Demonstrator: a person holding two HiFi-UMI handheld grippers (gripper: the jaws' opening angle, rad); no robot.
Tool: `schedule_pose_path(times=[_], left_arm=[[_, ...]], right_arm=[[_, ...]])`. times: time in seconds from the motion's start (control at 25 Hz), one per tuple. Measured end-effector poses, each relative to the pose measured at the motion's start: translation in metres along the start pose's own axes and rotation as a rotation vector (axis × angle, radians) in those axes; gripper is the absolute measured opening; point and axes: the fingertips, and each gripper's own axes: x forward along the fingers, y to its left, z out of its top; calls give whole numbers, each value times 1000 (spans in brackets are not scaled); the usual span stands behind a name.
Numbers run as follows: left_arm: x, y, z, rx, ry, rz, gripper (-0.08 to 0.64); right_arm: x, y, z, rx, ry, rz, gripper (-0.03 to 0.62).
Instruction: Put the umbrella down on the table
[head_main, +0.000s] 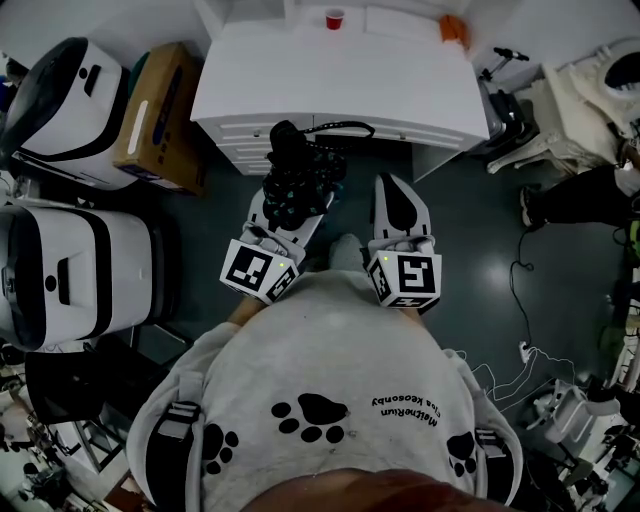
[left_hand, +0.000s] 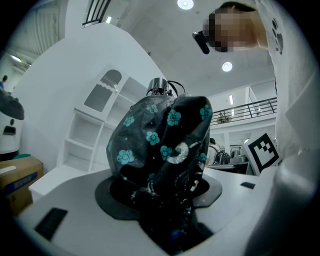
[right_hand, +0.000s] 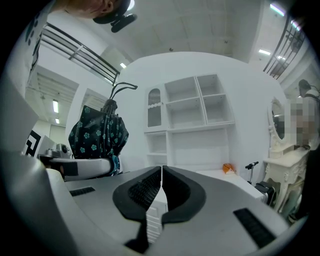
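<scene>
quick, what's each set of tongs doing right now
left tongs: closed on the folded floral umbrella, holding it.
right tongs: shut, nothing between them.

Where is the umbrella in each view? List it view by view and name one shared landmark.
Head view: umbrella at centre, against the white table front edge.
Left gripper view: umbrella fills the centre.
Right gripper view: umbrella left of centre.
Shared landmark: the white table, seen in all three.
</scene>
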Motion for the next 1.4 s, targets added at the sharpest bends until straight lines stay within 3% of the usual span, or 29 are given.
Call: schedule_pose_path(times=[0.16,0.48,1.4], left_arm=[[1,4,-13,10,44,-13,244],[30,18,-15,1,9,-10,244],[218,137,-23,-31,68,77,244]], right_arm=[[4,-3,-3,2,5,-5,33],[30,-21,-10,6,-1,-3,32],[243,-121,3,28,66,108,32]])
